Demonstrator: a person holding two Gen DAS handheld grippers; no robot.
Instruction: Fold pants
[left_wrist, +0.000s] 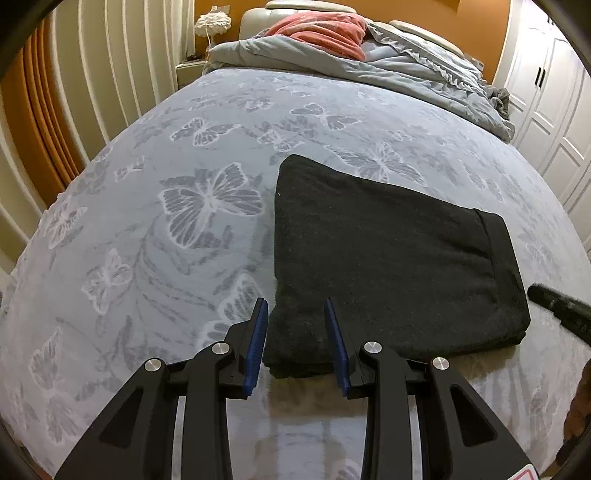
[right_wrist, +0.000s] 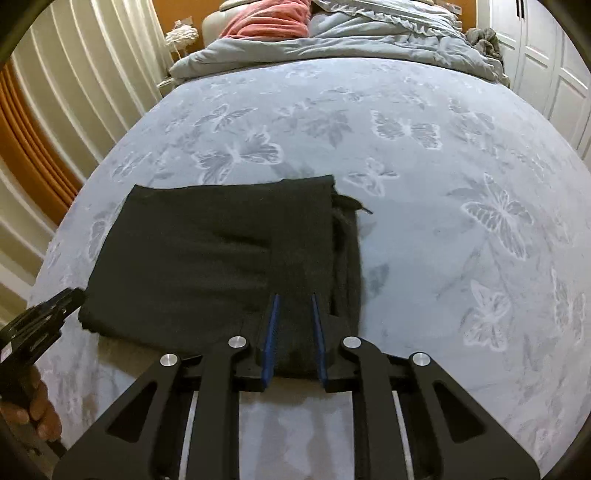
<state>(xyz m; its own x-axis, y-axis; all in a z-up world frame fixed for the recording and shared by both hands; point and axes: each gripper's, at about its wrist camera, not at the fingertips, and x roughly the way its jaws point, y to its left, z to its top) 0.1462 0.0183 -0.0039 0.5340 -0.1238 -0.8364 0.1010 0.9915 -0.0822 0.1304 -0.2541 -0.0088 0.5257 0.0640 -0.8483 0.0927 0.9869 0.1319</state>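
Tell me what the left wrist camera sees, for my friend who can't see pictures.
A folded rectangle of black knit pants lies on a blue-grey butterfly-print bedspread, with the left gripper open around its near left corner. A crumpled grey duvet and a pink blanket sit beyond.

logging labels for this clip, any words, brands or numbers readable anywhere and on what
None can be read.
Sticker on the left hand-held gripper body at the frame edge: too small and blurred to read.
Black pants: no tag or print showing.
Butterfly bedspread: pattern only, no text.
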